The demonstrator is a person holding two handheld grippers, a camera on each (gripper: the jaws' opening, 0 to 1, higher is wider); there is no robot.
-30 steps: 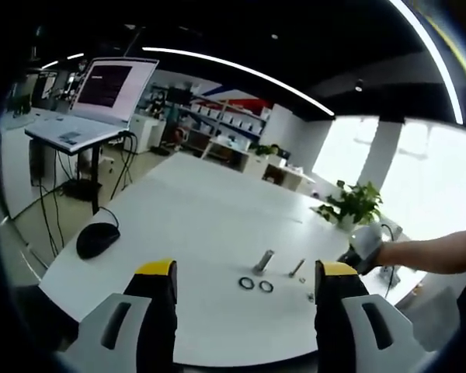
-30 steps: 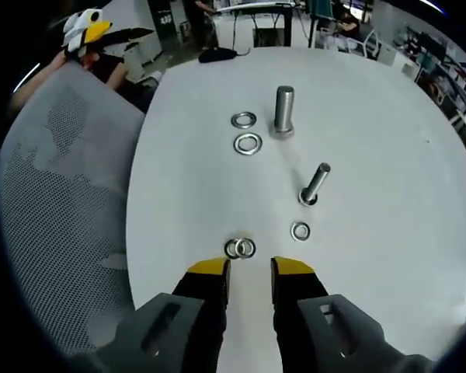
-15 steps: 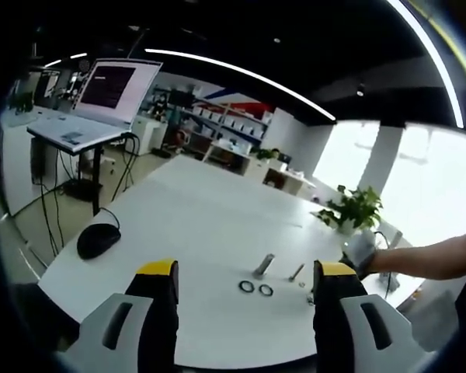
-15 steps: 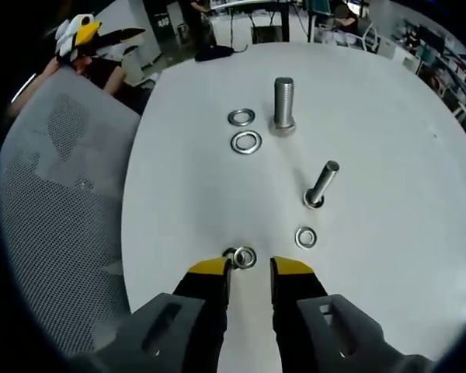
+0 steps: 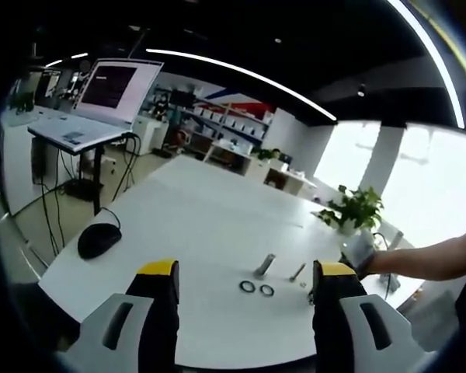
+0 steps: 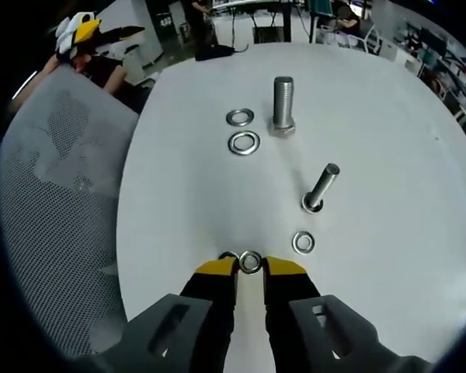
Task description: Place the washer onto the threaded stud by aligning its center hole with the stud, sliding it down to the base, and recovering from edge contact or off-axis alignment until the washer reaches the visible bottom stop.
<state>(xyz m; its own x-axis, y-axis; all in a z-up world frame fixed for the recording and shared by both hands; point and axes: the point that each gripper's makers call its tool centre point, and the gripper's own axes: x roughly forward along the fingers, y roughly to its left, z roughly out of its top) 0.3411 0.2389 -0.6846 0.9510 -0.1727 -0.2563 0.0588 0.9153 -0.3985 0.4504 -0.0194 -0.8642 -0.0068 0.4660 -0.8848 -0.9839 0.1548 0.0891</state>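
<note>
Washer (image 6: 250, 261), a small steel ring, lies flat on the white table (image 6: 388, 132) at the near edge of the spread, right between the yellow tips of the right tongs (image 6: 250, 267), with the edge of another ring peeking out just to its left. Those tongs are nearly closed around it, the tips standing just beside its rim on either side; whether they actually pinch it cannot be told.

Going by size, the table carries everything, and a grey mesh chair back (image 6: 54, 210) stands beside it on the left. In the left gripper view a laptop (image 5: 101, 97) sits on a stand far left, a black mouse (image 5: 98, 239) lies near the table's left edge, and a potted plant (image 5: 356, 208) stands far right. The left tongs (image 5: 248, 272) are held wide apart with nothing between them, well short of the parts.

Far along the table a large threaded bolt (image 6: 283, 105) stands upright on its head. Nearer, a thinner threaded stud (image 6: 320, 187) rises, leaning in the view. Two larger washers (image 6: 241, 130) lie left of the large bolt, and one small spare washer (image 6: 302, 242) lies near the stud's base.
</note>
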